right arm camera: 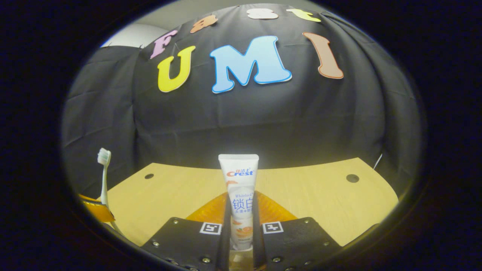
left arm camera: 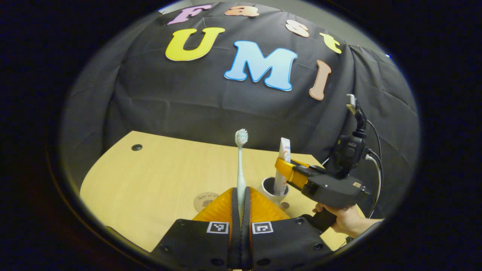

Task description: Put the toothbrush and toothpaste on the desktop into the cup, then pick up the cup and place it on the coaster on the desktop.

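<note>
Both tools loaded, over the desk.
Left gripper [left arm camera: 241,203] clamps the toothbrush [left arm camera: 240,165] upright, bristles up. Right gripper [right arm camera: 241,226] pinches the toothpaste [right arm camera: 239,195] upright; in the left gripper view its lower end sits in the cup [left arm camera: 272,188]. Coaster [left arm camera: 205,201] lies left of the cup on the desk [left arm camera: 150,180].

A pale wooden desktop [right arm camera: 320,203] with round holes [right arm camera: 352,178] meets draped black cloth [right arm camera: 263,124].

Coaster [left arm camera: 206,200] half behind jaws; toothpaste [left arm camera: 281,177] foot inside cup [left arm camera: 272,187]
</note>
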Demonstrator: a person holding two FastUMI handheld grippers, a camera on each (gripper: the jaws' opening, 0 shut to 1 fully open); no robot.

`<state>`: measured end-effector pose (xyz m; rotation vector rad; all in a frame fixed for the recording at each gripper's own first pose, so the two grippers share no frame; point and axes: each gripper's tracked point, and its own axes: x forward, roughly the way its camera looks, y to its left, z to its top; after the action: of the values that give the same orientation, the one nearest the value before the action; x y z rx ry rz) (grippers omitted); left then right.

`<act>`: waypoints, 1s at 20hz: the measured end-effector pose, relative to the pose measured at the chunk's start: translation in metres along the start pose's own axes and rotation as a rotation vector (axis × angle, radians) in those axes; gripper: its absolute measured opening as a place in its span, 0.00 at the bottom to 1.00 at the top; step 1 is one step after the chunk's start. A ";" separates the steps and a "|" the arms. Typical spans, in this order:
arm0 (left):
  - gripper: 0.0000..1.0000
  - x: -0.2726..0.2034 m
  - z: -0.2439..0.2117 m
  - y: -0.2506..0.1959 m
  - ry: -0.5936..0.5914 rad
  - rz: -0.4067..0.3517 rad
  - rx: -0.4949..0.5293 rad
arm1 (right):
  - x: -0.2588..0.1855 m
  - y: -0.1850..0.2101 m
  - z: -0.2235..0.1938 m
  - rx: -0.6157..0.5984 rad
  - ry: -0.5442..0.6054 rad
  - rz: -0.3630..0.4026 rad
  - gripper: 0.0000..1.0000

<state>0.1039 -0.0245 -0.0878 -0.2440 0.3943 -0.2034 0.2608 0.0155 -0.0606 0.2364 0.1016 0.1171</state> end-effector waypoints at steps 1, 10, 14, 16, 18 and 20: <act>0.08 0.001 0.000 0.000 0.002 -0.002 0.000 | 0.000 0.000 -0.005 -0.007 0.019 0.002 0.26; 0.08 0.016 -0.001 -0.016 0.011 -0.040 -0.010 | -0.005 0.013 -0.042 -0.096 0.141 0.032 0.36; 0.08 0.029 0.003 -0.023 -0.007 -0.085 -0.026 | -0.015 0.012 -0.033 -0.170 0.134 0.016 0.46; 0.07 0.037 0.008 -0.028 -0.025 -0.115 -0.033 | -0.020 0.010 -0.032 -0.185 0.142 0.014 0.59; 0.08 0.043 0.014 -0.034 -0.051 -0.154 -0.040 | -0.033 0.007 -0.022 -0.193 0.128 0.003 0.63; 0.08 0.049 0.027 -0.042 -0.098 -0.197 -0.045 | -0.056 -0.007 -0.003 -0.195 0.094 -0.048 0.77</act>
<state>0.1530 -0.0710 -0.0691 -0.3365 0.2776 -0.3752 0.2061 0.0021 -0.0608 0.0337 0.1882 0.0899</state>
